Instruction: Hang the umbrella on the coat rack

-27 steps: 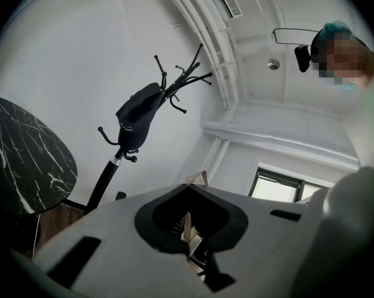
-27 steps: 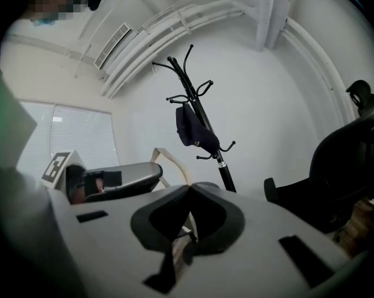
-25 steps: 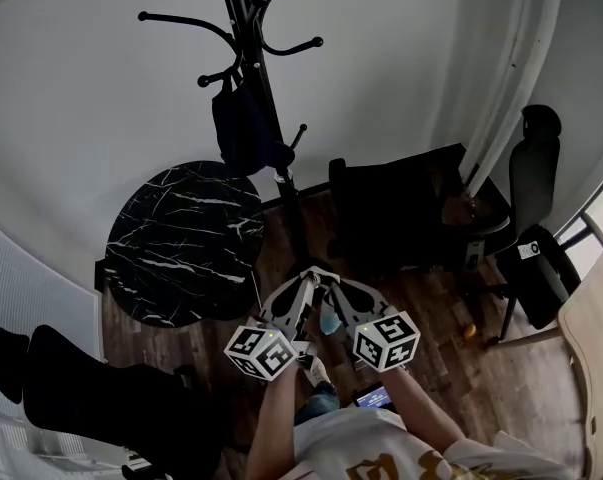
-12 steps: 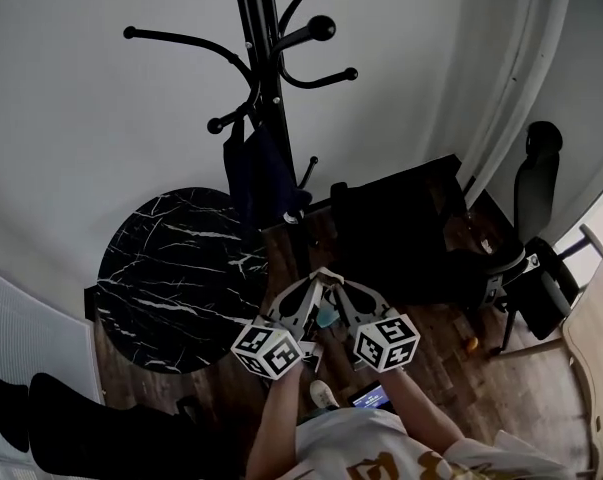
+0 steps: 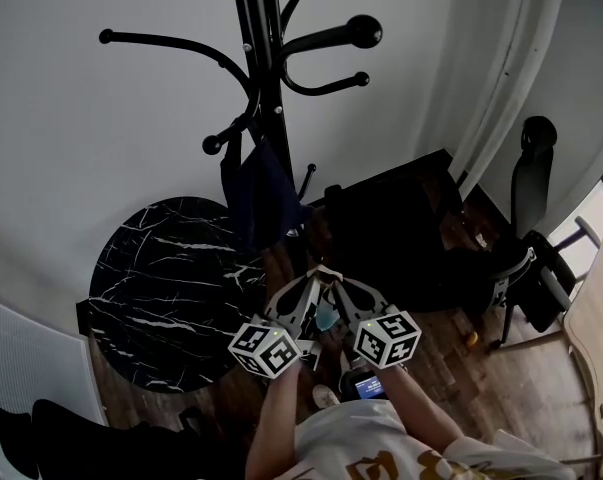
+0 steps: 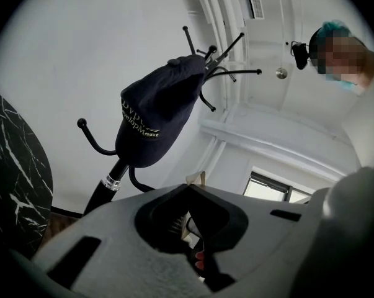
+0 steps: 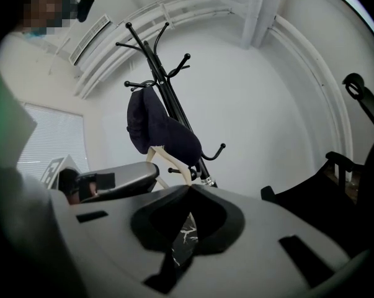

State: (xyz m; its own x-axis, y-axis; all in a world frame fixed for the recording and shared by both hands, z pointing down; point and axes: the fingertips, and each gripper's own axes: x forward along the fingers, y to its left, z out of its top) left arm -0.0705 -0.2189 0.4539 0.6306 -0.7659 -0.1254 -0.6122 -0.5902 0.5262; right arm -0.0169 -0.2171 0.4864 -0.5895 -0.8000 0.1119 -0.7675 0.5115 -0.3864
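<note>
A black coat rack (image 5: 269,88) stands against the white wall, with curved hooks at several heights. A navy cap (image 5: 259,196) hangs on a low hook; it also shows as the navy cap (image 6: 155,117) and the navy cap (image 7: 159,132) in the gripper views. No umbrella appears in any view. My left gripper (image 5: 314,274) and right gripper (image 5: 331,276) are held side by side in front of the person, below the rack, with their tips almost touching. The left gripper (image 6: 188,186) is shut with nothing between its jaws. The right gripper (image 7: 190,189) is shut and empty too.
A round black marble table (image 5: 171,278) stands left of the rack. A black armchair (image 5: 401,228) is to its right, an office chair (image 5: 531,198) further right, and a pale wooden chair (image 5: 596,338) at the right edge. Dark wood floor lies below.
The rack has grown larger and risen in the head view, with its upper hooks nearer the camera. Both grippers keep the same shut pose side by side.
</note>
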